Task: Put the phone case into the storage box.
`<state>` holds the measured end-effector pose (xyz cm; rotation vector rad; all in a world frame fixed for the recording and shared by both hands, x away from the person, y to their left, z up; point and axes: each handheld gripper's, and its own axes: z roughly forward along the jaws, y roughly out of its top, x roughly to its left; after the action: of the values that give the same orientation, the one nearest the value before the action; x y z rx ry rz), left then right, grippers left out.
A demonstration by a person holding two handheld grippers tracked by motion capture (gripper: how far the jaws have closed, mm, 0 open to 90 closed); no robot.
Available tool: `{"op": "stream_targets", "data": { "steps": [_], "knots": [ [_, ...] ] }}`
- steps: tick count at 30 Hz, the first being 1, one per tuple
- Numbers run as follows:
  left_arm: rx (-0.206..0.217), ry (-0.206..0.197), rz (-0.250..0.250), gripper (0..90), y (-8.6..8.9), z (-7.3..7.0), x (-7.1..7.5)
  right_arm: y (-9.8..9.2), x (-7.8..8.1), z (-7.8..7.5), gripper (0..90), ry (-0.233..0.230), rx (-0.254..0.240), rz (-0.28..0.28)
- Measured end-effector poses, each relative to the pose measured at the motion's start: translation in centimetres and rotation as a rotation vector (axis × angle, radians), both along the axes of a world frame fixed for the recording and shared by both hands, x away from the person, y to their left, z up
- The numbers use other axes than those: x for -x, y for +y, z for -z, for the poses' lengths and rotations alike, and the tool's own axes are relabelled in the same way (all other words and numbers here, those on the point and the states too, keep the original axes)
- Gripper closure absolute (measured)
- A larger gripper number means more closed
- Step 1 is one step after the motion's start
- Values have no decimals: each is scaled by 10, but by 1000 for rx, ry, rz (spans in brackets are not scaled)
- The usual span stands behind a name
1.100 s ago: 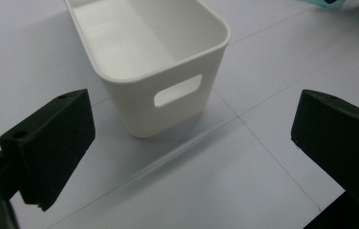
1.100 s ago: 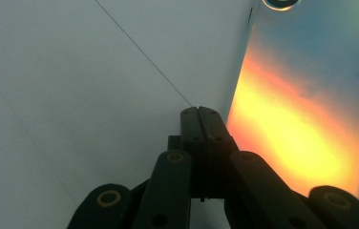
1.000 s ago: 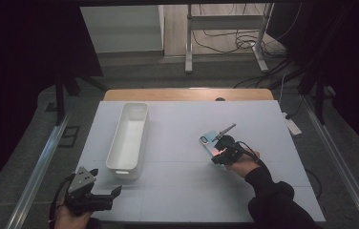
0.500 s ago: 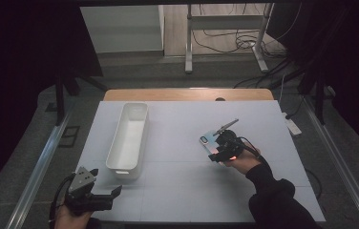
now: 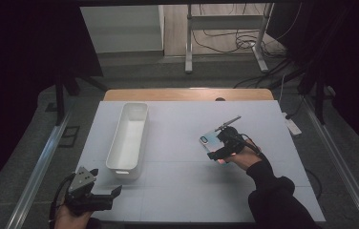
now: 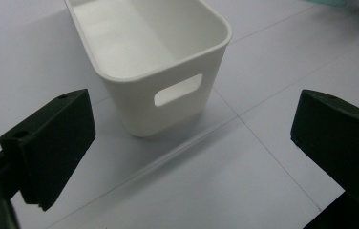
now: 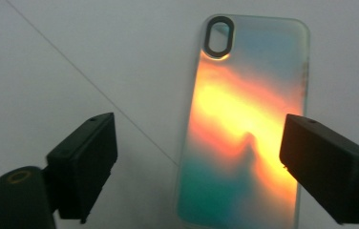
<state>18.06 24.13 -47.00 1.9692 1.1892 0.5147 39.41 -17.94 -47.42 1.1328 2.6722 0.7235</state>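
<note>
High view: the matte pale table (image 5: pixel 177 191) carries a long white plastic bin (image 5: pixel 129 138) with rounded corners. Right of it lies a glossy iridescent phone case (image 7: pixel 244 124) (orange through teal), flat beneath my right gripper (image 7: pixel 196 171), whose jaws have just been opening and now stand spread, nothing pinched.

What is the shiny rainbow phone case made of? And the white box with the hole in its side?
The phone case looks like plastic, frosted and see-through at the edges, with a sheen that shifts from orange to teal; it could be soft or hard. The white bin looks like smooth, matte moulded plastic: rounded corners, a thin even rim and a cut-out handle slot.
</note>
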Motion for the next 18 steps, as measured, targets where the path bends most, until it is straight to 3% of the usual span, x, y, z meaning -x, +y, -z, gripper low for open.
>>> {"op": "stream_targets", "data": {
  "steps": [7, 18],
  "knots": [
    [1, 2, -1, 21, 0, 0, 0, -6, -7, 3, 0, 1, 7, 36],
    [1, 2, -1, 21, 0, 0, 0, -10, -14, 9, 0, 15, 43, 64]
  ]
}}
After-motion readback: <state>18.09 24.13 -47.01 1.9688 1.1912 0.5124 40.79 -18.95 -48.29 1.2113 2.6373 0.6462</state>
